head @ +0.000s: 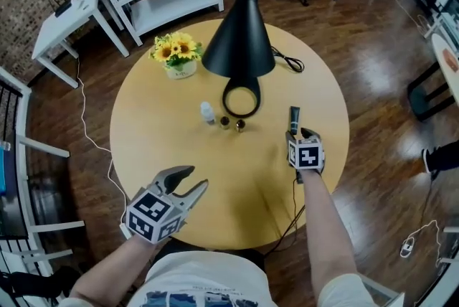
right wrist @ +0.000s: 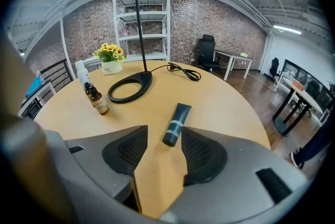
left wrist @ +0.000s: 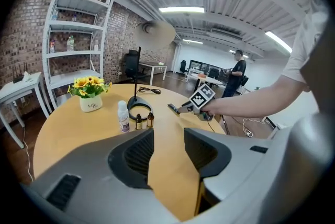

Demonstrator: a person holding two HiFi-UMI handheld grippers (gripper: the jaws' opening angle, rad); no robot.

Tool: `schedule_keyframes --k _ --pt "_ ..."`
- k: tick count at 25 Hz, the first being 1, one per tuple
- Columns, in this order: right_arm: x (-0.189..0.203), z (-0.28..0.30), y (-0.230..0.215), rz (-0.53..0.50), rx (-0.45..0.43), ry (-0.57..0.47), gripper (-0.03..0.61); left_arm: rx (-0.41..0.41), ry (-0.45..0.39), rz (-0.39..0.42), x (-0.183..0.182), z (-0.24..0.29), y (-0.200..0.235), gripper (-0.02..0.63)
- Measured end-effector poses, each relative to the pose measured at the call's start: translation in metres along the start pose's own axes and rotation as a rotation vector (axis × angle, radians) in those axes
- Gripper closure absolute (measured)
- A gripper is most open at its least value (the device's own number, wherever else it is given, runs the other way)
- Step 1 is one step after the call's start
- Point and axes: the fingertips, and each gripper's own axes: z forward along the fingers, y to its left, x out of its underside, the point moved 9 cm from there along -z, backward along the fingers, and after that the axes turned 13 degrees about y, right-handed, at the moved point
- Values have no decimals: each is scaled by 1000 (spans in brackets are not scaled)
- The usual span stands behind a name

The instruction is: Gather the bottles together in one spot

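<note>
Three bottles (head: 224,123) cluster on the counter (head: 158,133) at the lamp base's (head: 241,99) seven o'clock. Only the right gripper view shows the right tongs (head: 300,133) open, with a dark tube (right wrist: 176,121) untouched at their tips. The left tongs (head: 195,178) gape empty.

On table (head: 237,183): lamp base (head: 242,114) at middle.
Before lamp base: three bottles (head: 224,123) in a row.
Right of bottles: tube (head: 294,117), lying apart.
Behind-left: flower pot (head: 181,69).

Beyond your left claw (head: 197,178) you had a black lamp (head: 240,40) and a sunflower pot (head: 177,56) on the round table (head: 154,148).
</note>
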Motion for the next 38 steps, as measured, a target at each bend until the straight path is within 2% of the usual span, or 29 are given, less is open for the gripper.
schedule_keyframes --k 7,12,15,18,25,29,33,38 --pt "-15 43 -15 -27 57 76 366 32 38 24 -4 26 2 454" --pt "-13 55 -16 39 -9 108 394 62 49 10 -8 41 7 454" --pt "-11 53 -16 38 0 103 434 75 49 6 -10 47 9 454" --pt "-11 41 -16 34 5 81 442 81 46 14 -16 50 9 454" --pt "9 -5 -6 78 -71 -20 443 100 36 60 -29 61 0 454" --pt "25 -47 9 85 -147 -99 443 129 28 93 -43 66 -10 455" --pt "43 -99 29 73 -238 -219 443 168 29 165 -63 76 -22 456" --pt "63 -151 58 1 -314 -400 443 234 29 268 -103 83 -37 456"
